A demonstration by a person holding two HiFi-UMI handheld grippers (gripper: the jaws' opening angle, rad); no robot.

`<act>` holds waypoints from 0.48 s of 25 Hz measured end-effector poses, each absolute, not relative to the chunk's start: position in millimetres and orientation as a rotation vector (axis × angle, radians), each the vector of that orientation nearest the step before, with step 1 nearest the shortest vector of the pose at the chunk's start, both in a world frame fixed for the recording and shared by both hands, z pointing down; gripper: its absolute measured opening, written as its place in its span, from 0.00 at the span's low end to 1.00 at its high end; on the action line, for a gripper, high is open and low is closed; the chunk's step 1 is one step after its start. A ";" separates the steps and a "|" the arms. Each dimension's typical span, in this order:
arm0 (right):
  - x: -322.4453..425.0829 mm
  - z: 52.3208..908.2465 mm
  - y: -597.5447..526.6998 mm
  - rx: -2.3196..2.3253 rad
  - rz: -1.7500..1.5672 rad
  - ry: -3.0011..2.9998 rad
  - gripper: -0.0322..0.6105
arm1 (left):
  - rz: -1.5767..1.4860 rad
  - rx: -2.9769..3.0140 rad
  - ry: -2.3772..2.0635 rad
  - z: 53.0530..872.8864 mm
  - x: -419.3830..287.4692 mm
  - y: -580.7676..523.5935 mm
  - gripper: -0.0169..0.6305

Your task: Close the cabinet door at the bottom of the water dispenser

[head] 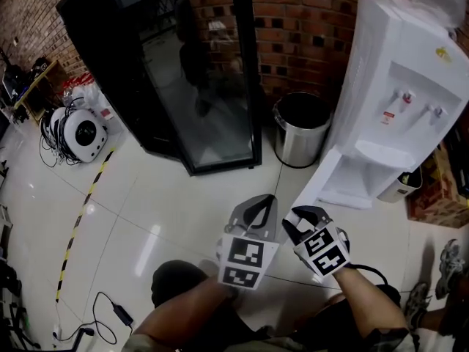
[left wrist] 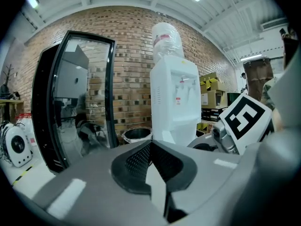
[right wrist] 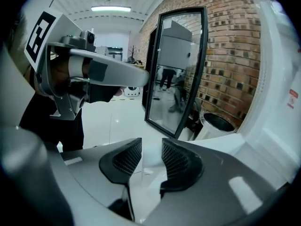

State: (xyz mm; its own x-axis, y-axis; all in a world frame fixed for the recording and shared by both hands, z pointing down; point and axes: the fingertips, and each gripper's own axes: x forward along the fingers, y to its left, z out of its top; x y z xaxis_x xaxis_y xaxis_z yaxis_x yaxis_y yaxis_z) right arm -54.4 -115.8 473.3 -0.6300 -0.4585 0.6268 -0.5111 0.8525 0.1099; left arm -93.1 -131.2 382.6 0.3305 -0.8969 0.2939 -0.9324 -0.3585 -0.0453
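The white water dispenser (head: 399, 86) stands at the right, by the brick wall. Its cabinet door (head: 325, 176) at the bottom is open and swings out over the shiny floor (head: 146, 211).

The right gripper (head: 306, 215) is near the low edge of that door. Its jaws are wide apart and there is nothing between them, only floor. In the right gripper view, the white side of the dispenser is off to the right of the jaws and not in them.

The left gripper (head: 264, 205) is just beside the right one. Its jaws are pressed together at the tips and hold nothing.

A round silver bin (head: 300, 127) stands between the dispenser and a tall black fridge (head: 198, 72) with a glass front
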 end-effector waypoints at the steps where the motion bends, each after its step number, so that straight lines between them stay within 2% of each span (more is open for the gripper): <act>1: -52.9 473.0 -114.5 0.696 0.107 -2.355 0.25 | 0.411 2.459 -1.688 383.1 -89.3 -132.1 0.03; 12: -1.1 472.9 -95.0 0.726 0.225 -2.345 0.25 | 0.394 2.526 -1.604 378.7 -45.2 -131.8 0.03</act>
State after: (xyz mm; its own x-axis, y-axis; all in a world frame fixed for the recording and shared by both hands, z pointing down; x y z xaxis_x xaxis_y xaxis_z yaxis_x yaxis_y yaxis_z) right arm -1.1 -95.0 472.9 -0.6255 -0.4418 0.6431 -0.5559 0.8307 0.0299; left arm -45.2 -131.8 378.7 0.4031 -0.8703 0.2831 -0.9024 -0.4295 -0.0355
